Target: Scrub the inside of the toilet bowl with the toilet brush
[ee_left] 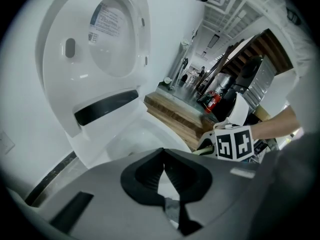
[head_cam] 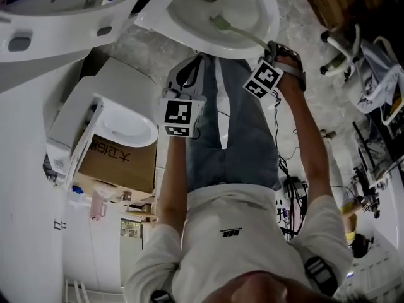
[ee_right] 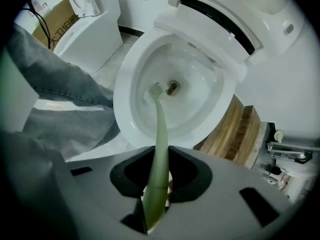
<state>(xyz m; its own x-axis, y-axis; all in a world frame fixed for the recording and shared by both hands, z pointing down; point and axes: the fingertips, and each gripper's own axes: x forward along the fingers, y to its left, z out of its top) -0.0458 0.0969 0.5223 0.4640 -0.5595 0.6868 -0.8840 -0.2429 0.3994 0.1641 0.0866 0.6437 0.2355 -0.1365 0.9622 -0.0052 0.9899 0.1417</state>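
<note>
Right hand-held gripper (ee_right: 161,156) clamps toilet brush (ee_right: 160,129), head in toilet bowl (ee_right: 202,111) | left hand-held gripper (ee_left: 163,154) closed, empty | lid label (ee_left: 107,20) unreadable

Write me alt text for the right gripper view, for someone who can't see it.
The right gripper grips a pale green toilet brush by its handle, with the bristle head down inside the white toilet bowl near the drain. The lid is raised, and a person's jeans leg is at left.
</note>
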